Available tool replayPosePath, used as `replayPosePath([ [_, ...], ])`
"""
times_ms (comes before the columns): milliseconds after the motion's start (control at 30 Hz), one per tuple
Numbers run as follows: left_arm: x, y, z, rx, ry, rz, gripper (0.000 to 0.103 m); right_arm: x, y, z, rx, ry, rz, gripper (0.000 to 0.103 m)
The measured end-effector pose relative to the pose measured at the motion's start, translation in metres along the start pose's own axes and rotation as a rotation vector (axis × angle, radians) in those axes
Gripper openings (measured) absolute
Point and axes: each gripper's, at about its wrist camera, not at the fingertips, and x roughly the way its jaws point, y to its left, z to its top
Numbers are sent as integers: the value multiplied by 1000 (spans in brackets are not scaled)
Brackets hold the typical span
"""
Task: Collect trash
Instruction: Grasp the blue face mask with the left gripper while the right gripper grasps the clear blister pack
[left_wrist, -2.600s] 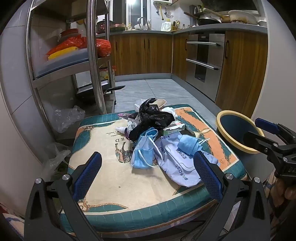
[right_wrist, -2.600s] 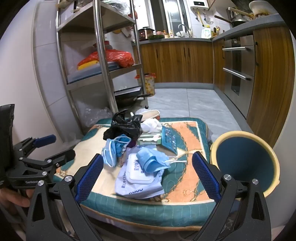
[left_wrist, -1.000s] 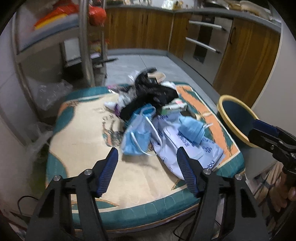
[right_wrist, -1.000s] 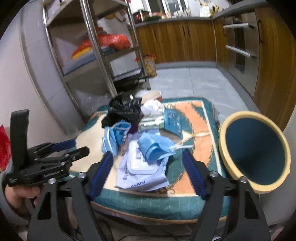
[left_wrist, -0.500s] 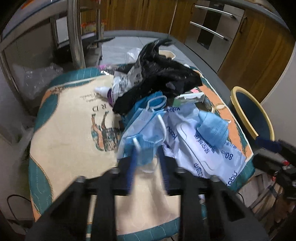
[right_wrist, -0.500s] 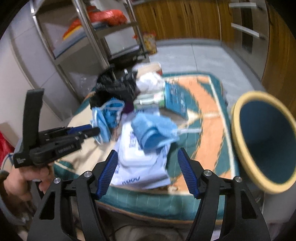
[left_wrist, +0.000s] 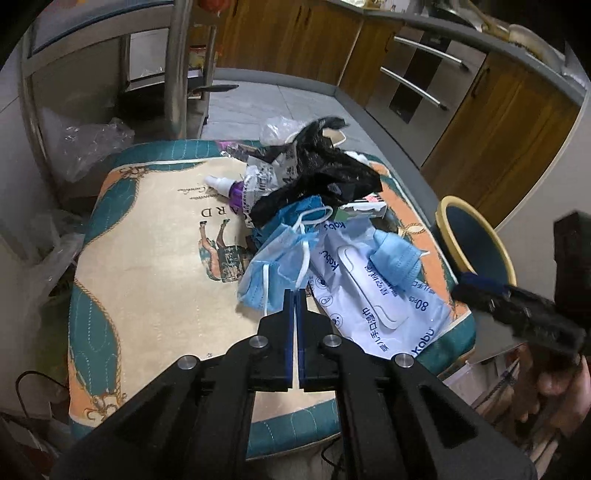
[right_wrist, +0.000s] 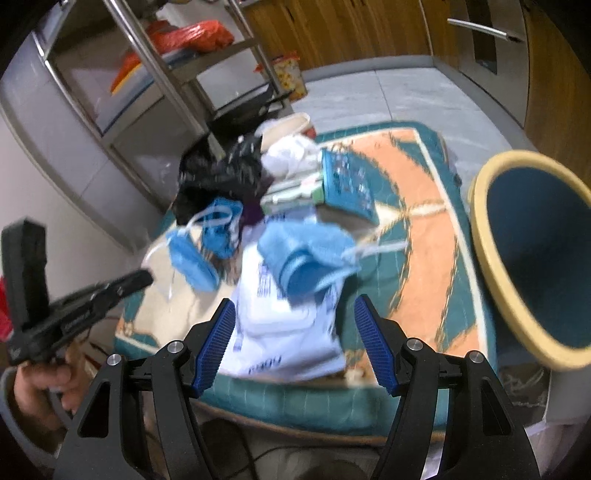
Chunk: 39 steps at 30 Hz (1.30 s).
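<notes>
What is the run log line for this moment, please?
left gripper: shut, at crumpled blue face mask | right gripper: open over white wipes pack | yellow-rimmed blue bin: beside cushion

Your right gripper (right_wrist: 294, 334): jaws apart, above the white wipes pack (right_wrist: 286, 325).
Blue mask (right_wrist: 308, 260): lying on that pack.
Bin (right_wrist: 537, 258): at your right, beside the bench (right_wrist: 424, 206).

The left gripper (left_wrist: 295, 295) has its two blue pads pressed flat together, with only a thin line between them. Nothing can be seen between them. It points down at the cushion (left_wrist: 147, 295), near its front edge. The right gripper (right_wrist: 295, 314) has its two blue pads far apart. It hangs over the front edge of the cushion. A bare hand (right_wrist: 48, 384) holds the left gripper's handle.
</notes>
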Motion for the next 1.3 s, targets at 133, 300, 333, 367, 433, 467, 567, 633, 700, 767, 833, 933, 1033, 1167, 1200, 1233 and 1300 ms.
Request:
replayPosePath([
  [133, -10, 5, -2, -33, -28, -38, 1, 10, -5, 26, -11, -13, -28, 68],
  [300, -5, 7, -1, -39, -23, -63, 1, 34, -1, 58, -91, 0, -93, 64],
  [333, -3, 8, -2, -39, -17, -66, 1, 41, 0, 62, -116, 8, -116, 63],
  [367, -1, 7, -2, -35, -10, -70, 1, 51, 0, 66, -142, 19, -148, 58],
  [433, 2, 6, -3, -29, -3, -77, 1, 63, -1, 70, -156, 47, -173, 50],
  [467, 3, 6, -4, -24, 0, -82, 2, 73, -4, 71, -171, 70, -190, 45],
  [567, 9, 4, -4, -1, 10, -80, 21, 87, -8, 68, -174, 108, -191, 44],
  [633, 12, 2, -4, 8, 10, -77, 34, 91, -8, 67, -173, 112, -181, 44],
  [700, 17, 0, -2, 18, 11, -72, 40, 94, -7, 68, -187, 110, -182, 44],
  [767, 24, -1, 1, 25, 19, -76, 42, 98, -6, 68, -215, 105, -194, 41],
  [833, 32, -4, 3, 42, 30, -73, 42, 102, -6, 69, -217, 104, -199, 28],
  [933, 40, -9, 2, 68, 45, -60, 42, 96, -9, 68, -202, 71, -194, 24],
  [1033, 45, -9, 2, 73, 60, -72, 16, 86, -11, 70, -187, 30, -196, 15],
  [1167, 42, -7, 2, 81, 49, -55, 0, 72, -19, 72, -140, -11, -179, 8],
  [1200, 39, -7, 3, 79, 41, -53, 0, 70, -20, 71, -133, -18, -176, 8],
  [1233, 37, -6, 3, 76, 34, -53, 0, 66, -22, 71, -125, -27, -169, 7],
  [1300, 31, -5, 3, 64, 19, -59, 0, 58, -23, 71, -112, -49, -160, 7],
])
